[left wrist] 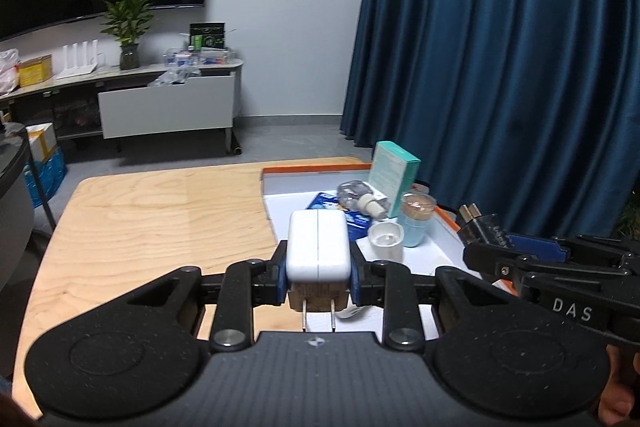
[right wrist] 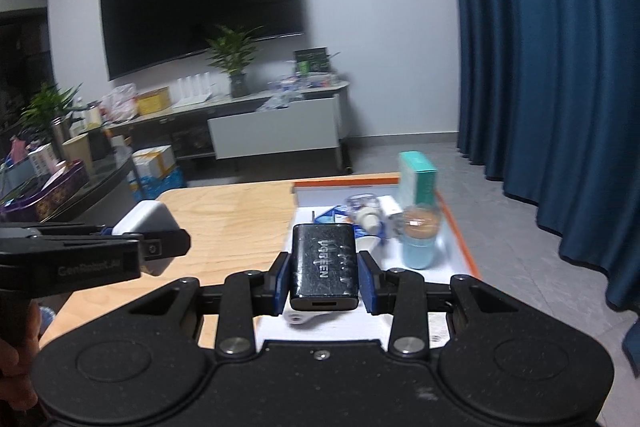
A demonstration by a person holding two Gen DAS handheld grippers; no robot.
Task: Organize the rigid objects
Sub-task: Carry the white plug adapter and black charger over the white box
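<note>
Your left tongs (left wrist: 318, 267) are pinching a white charger (left wrist: 318, 245), right tongs (right wrist: 323, 281) a black charger (right wrist: 323, 269), both hovering above the wooden surface (left wrist: 160, 219) near the orange-rimmed tray (left wrist: 320, 169) crowding bottles and a teal box (left wrist: 394, 179).

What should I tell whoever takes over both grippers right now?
Left gripper: shut on the white charger, prongs toward the camera.
Right gripper: shut on the black charger.
Both are held above the near end of the orange-rimmed tray on the wooden table.
In the tray: teal box, clear bottle, blue jar, white cap.
Left: set down both chargers; where they belong is not shown.
</note>
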